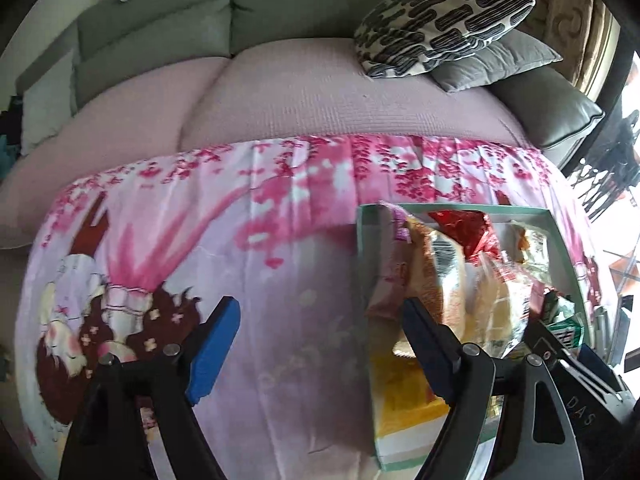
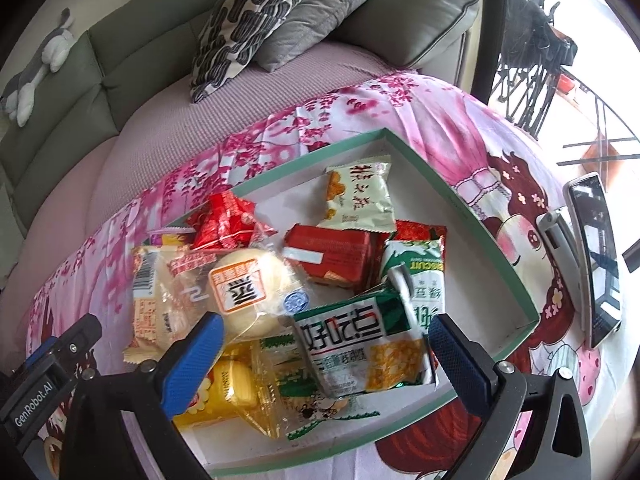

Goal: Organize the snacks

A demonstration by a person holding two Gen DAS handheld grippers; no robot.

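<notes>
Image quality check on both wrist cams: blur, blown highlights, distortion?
Left wrist view: strong fisheye bowing and black corner vignette; snack packets in the green box look smeared and soft; window strip at right blown out. Right wrist view: sharper, packet print is readable on the green-and-white packet; window area at upper right overexposed; phone screen shows reflections.

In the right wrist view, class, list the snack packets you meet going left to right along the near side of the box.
Barcode-labelled pale packet → round bun in clear wrap → green-and-white corn snack bag → green biscuit packet. All lie inside the mint-edged box.
</notes>
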